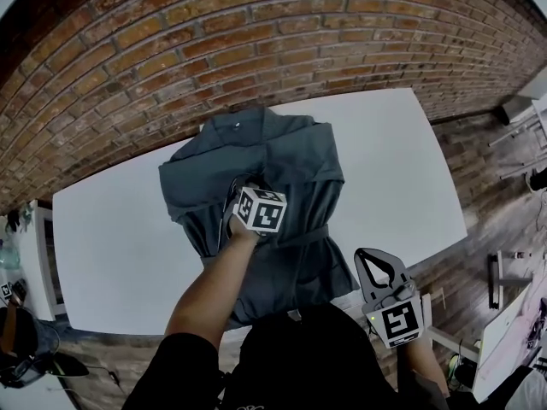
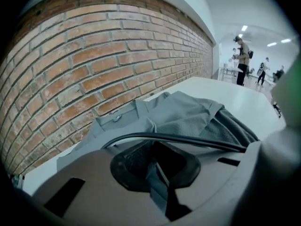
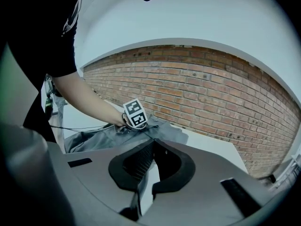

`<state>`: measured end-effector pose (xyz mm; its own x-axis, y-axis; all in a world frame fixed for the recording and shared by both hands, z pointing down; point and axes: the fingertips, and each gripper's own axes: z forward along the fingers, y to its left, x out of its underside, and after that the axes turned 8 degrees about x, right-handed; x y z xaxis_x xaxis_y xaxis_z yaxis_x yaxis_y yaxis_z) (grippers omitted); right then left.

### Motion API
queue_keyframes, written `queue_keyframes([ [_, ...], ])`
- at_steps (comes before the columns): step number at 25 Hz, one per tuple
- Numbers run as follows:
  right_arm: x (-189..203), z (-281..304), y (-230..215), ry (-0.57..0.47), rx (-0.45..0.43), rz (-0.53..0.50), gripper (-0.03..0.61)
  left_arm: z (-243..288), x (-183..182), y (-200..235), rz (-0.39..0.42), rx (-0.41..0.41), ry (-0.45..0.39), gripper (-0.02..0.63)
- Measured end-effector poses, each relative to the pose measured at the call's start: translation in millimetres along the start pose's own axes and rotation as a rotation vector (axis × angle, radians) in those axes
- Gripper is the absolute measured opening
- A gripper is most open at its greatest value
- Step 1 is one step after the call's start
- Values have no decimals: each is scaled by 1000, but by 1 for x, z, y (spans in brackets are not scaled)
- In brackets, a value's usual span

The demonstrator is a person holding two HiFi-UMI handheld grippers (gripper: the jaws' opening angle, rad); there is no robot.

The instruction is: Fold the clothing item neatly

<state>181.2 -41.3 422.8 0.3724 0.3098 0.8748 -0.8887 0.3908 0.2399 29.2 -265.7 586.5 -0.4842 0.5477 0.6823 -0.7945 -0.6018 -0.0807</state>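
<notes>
On the white table (image 1: 111, 246), hard by the brick wall (image 1: 256, 41), the grey shirt (image 1: 282, 156) lay spread out, collar towards the bricks and its sides turned in. Over its middle went the left gripper (image 2: 157, 178), jaws clamped on a fold of the grey cloth. Down at the near right edge of the table, the right gripper (image 1: 372, 263) hung clear of the shirt, jaws closed on nothing.

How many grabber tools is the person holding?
2. The left gripper is pinching the dark grey cloth garment; the right gripper is shut, by the white table's near edge.
</notes>
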Motion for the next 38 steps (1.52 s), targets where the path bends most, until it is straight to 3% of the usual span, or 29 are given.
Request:
queue_keyframes([
  [5, 5, 0, -6, 13, -1, 4, 2, 10, 7, -10, 7, 38, 11, 21],
  [12, 0, 7, -5, 6, -16, -13, 2, 11, 7, -26, 13, 127, 2, 77],
  [16, -2, 9, -1, 0, -31, -24, 2, 1, 2, -38, 2, 188, -37, 121],
  [22, -4, 13, 8, -2, -61, -47, 2, -25, -6, -41, -11, 219, -120, 127],
  [31, -20, 27, 29, -57, -128, -2, 2, -94, -14, 22, -234, 130, -409, 126],
  [35, -30, 42, 38, -72, -180, 33, 2, -121, -2, 44, -275, 181, -452, 126],
  [38, -38, 60, 44, -57, -256, 94, 2, -138, 13, 60, -304, 292, -449, 126],
])
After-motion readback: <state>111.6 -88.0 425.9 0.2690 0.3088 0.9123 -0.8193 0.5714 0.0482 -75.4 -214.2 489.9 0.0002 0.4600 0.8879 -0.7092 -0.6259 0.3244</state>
